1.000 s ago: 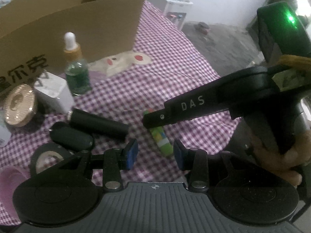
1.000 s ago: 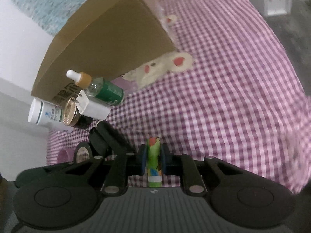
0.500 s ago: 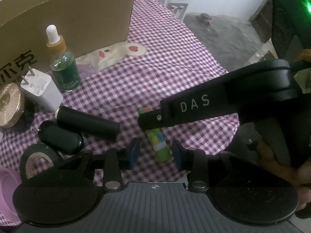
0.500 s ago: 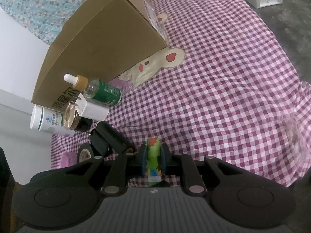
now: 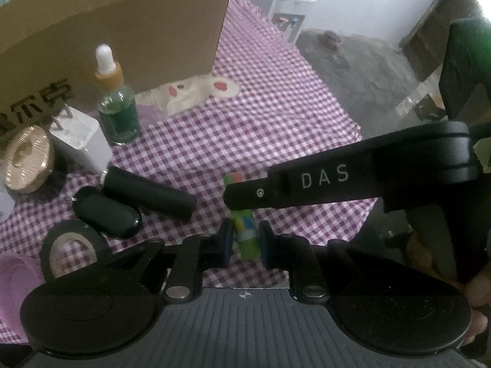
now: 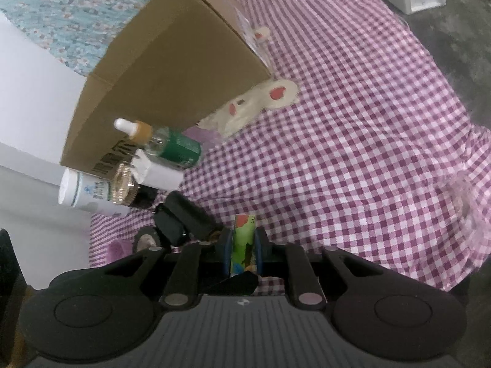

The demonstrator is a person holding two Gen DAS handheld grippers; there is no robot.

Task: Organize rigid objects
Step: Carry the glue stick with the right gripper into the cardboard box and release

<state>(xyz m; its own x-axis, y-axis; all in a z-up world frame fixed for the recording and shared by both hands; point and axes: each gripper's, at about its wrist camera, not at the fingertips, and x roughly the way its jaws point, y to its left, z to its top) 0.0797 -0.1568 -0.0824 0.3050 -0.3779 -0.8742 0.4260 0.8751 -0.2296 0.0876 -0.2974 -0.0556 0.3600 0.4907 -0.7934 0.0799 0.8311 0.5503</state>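
My right gripper (image 6: 242,251) is shut on a small green patterned tube (image 6: 243,245), held just above the checked cloth. In the left wrist view the same tube (image 5: 244,230) lies between my left gripper's (image 5: 244,239) fingers, which stand close on both sides of its lower end without clearly touching. The right gripper's black finger (image 5: 307,187) crosses the tube's upper part. A brown cardboard box (image 5: 122,30) stands behind, open at the top.
On the cloth at left: a green dropper bottle (image 5: 115,110), a white charger (image 5: 79,141), a gold-lidded jar (image 5: 26,159), a black cylinder (image 5: 150,193), a black key fob (image 5: 107,211), a tape roll (image 5: 70,245), a pink item (image 5: 15,279). A white bottle (image 6: 86,196) lies beside them. The table edge drops off at right.
My left gripper has moved in over the tube's lower end and its fingers have narrowed around it. The right gripper keeps its hold on the tube.
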